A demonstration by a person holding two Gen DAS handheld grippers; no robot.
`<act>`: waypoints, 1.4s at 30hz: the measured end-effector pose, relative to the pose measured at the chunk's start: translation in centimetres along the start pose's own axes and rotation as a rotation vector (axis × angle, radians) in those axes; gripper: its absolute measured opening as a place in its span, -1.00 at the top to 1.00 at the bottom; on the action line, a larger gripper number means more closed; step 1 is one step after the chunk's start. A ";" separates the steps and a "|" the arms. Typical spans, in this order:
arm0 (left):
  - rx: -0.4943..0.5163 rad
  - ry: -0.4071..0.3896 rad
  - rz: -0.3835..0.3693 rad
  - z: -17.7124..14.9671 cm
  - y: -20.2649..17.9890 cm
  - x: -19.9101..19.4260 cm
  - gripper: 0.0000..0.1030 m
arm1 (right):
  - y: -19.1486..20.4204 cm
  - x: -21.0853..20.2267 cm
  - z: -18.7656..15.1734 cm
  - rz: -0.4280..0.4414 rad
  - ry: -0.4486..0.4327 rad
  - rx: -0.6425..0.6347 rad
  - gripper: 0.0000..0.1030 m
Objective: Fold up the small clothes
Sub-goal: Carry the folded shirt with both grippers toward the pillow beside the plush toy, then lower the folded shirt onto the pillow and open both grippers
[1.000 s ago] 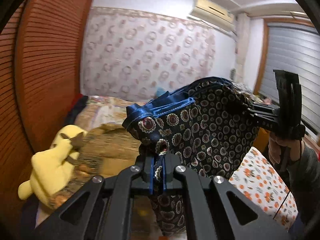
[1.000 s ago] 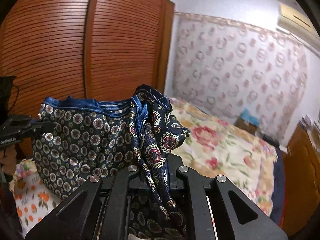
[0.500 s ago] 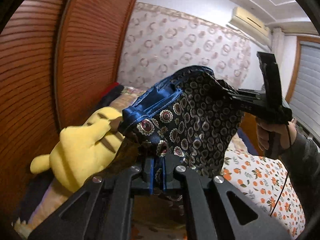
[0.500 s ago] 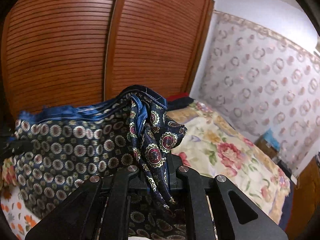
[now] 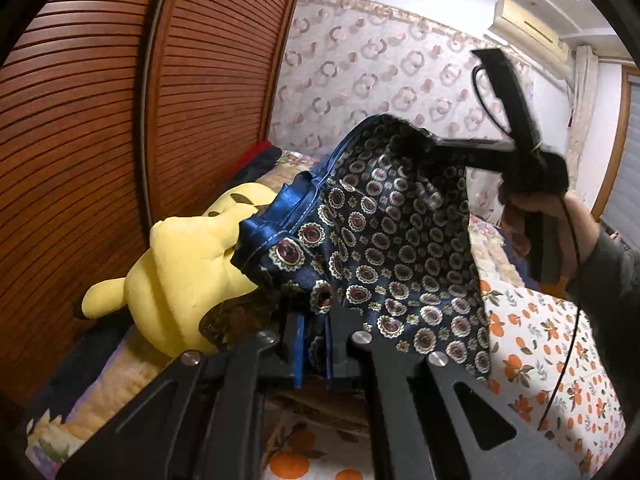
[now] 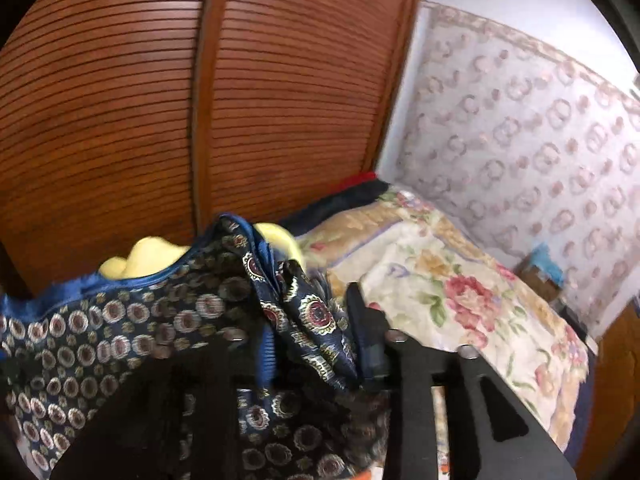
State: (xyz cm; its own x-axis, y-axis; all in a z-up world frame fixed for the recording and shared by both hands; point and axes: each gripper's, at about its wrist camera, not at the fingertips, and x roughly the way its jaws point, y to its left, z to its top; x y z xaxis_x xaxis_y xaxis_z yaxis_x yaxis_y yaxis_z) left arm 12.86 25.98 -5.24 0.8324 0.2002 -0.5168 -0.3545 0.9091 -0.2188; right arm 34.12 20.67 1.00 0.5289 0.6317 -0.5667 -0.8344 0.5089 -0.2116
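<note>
Left tool (image 5: pixel 312 344) clenched on patterned shorts (image 5: pixel 384 240); right tool (image 6: pixel 316 332) jaws opening, fabric loose between them. Yellow plush (image 5: pixel 180 272) at 9 o'clock.

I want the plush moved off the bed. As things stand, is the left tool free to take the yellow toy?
Probably not: the left tool is clamped on the patterned shorts, which hang partly across the yellow toy.

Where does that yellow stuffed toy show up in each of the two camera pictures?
Left wrist view: the yellow stuffed toy fills the lower left, partly behind the blue waistband of the patterned shorts.
Right wrist view: only its top peeks over the shorts' waistband, left of centre.
Shared landmark: the slatted wooden wardrobe doors rise right behind the toy in both views.
</note>
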 end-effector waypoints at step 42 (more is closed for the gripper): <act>0.274 -0.014 -0.094 -1.6 -11.0 -7.3 -0.15 | -1.0 -19.0 -16.0 -0.084 0.033 0.313 -0.04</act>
State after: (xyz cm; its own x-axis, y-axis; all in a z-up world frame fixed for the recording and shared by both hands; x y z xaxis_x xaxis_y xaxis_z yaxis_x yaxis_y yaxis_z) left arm 10.00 13.91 -0.32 0.8626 0.1132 -0.4931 -0.1486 0.9883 -0.0330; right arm 22.44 -1.19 -0.79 0.5843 0.5631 -0.5844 -0.6972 0.7169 -0.0063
